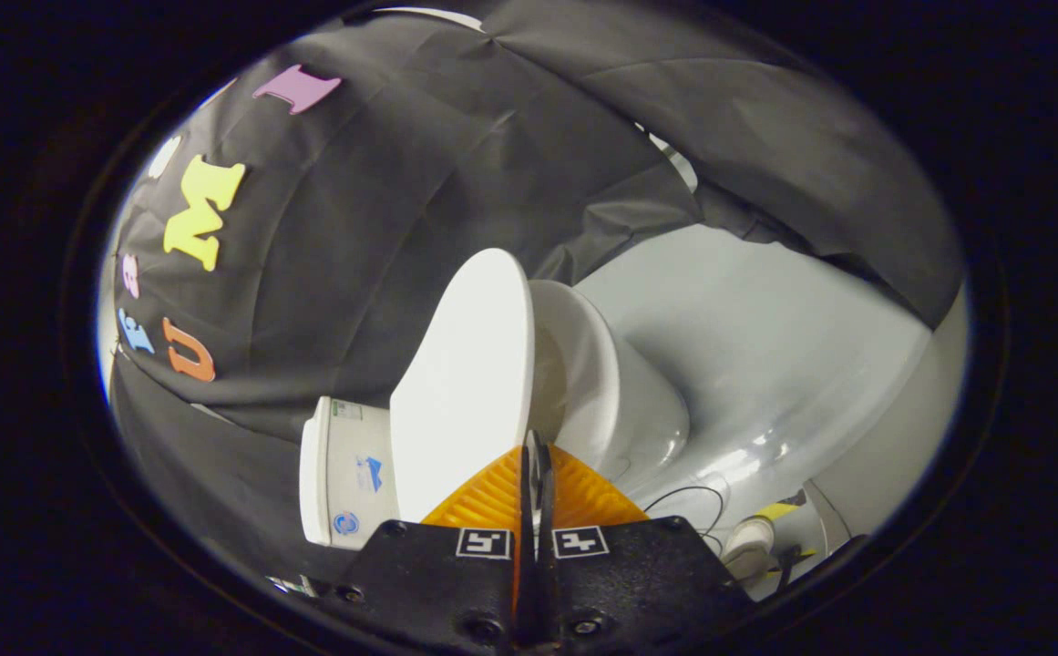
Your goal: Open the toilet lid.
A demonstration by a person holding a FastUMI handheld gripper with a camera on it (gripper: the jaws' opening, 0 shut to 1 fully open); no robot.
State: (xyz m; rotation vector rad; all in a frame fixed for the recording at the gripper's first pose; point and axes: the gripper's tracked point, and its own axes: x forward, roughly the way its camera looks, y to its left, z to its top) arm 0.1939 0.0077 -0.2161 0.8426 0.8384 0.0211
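Against the booth's black cloth wall point(456, 164), the white toilet lid point(465, 383) stands raised off the bowl point(620, 401), just ahead of the tool point(537, 448), its orange fingers point(492, 497) pressed together; tank point(346, 474) stickers unreadable.

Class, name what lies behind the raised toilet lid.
Behind the lid sits the white tank against black cloth. The lid covers most of the tank. The gripper pinches the lid's edge.

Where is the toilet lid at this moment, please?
In the gripper view, the toilet lid stands raised between tank and bowl, its edge between the closed orange fingers.
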